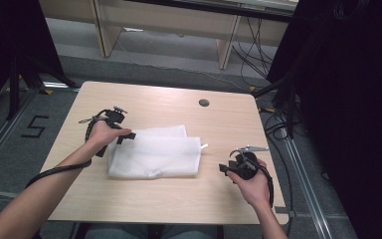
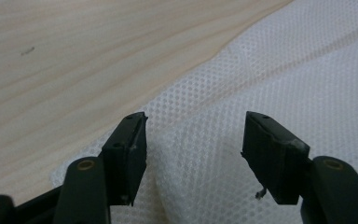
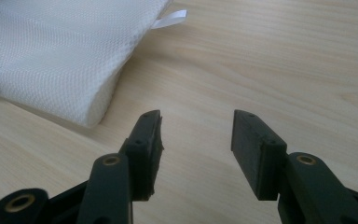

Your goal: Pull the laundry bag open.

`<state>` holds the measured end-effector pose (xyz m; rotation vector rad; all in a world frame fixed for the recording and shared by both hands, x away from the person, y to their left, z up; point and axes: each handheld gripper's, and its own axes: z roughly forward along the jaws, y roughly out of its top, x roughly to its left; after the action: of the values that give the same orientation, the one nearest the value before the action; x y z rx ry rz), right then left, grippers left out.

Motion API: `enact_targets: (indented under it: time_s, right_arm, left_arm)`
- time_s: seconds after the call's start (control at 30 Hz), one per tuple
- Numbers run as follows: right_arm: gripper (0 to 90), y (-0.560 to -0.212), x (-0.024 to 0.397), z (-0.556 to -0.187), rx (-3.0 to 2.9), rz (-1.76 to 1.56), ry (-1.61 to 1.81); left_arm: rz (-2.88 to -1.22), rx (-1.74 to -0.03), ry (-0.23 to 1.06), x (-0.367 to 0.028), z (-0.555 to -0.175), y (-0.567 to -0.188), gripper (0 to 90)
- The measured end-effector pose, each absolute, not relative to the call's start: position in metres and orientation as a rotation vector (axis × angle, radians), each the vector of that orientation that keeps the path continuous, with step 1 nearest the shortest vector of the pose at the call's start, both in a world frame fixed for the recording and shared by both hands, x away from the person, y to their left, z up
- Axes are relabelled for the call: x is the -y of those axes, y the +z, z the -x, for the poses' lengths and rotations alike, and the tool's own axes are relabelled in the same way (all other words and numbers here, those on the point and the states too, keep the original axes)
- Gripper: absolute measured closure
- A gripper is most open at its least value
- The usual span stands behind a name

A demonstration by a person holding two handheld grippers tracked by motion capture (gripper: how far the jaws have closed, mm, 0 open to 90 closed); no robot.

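A folded white mesh bag (image 1: 154, 153) lies in the middle of the wooden table (image 1: 214, 124). My left gripper (image 1: 126, 135) hovers at the bag's upper left corner. Its jaws stand open over the mesh (image 2: 205, 154) with nothing clamped between them, as the left gripper view (image 2: 193, 140) shows. My right gripper (image 1: 225, 168) sits to the right of the bag, above bare wood, open and empty (image 3: 196, 135). In the right gripper view the bag (image 3: 60, 56) lies ahead and to the left, with a small white ribbon tab (image 3: 170, 19) sticking out of its edge.
A round cable hole (image 1: 204, 102) sits in the tabletop near the far edge. Black cables (image 1: 278, 127) hang off the right side of the table. Dark stands (image 1: 15, 74) flank the table on the left. A wooden desk frame (image 1: 104, 30) stands beyond.
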<state>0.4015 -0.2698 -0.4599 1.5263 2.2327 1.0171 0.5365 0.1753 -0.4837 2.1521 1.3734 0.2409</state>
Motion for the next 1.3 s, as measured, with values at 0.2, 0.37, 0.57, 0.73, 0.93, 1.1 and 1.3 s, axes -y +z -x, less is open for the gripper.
enact_targets:
  time_s: [0.2, 0.37, 0.57, 0.73, 0.93, 1.1, 1.3]
  right_arm:
    - [53.5, -0.459, 0.272, -0.403, -2.298, -1.493, 1.018]
    - [53.5, -0.460, 0.273, -0.403, -2.301, -1.492, 1.029]
    - [53.5, -0.460, 0.270, -0.402, -2.262, -1.493, 0.975]
    - [53.4, -0.459, 0.270, -0.401, -2.261, -1.521, 0.958]
    - [53.4, -0.461, 0.268, -0.401, -2.247, -1.530, 0.998]
    - [53.4, -0.460, 0.270, -0.402, -2.258, -1.496, 0.967]
    - [53.5, -0.461, 0.268, -0.402, -2.249, -1.496, 0.994]
  left_arm:
    - [-2.168, -1.384, 0.255, -0.174, -0.536, -0.492, 44.0]
    - [-2.189, -1.377, 0.276, -0.171, -0.534, -0.494, 47.5]
    - [-2.226, -1.362, 0.340, -0.162, -0.528, -0.494, 56.7]
    - [-2.267, -1.338, 0.372, -0.153, -0.523, -0.492, 71.2]
    - [-2.259, -1.309, 0.370, -0.152, -0.522, -0.490, 80.1]
    - [-2.200, -1.292, 0.351, -0.158, -0.517, -0.478, 81.3]
    - [-2.127, -1.247, 0.308, -0.167, -0.508, -0.459, 81.7]
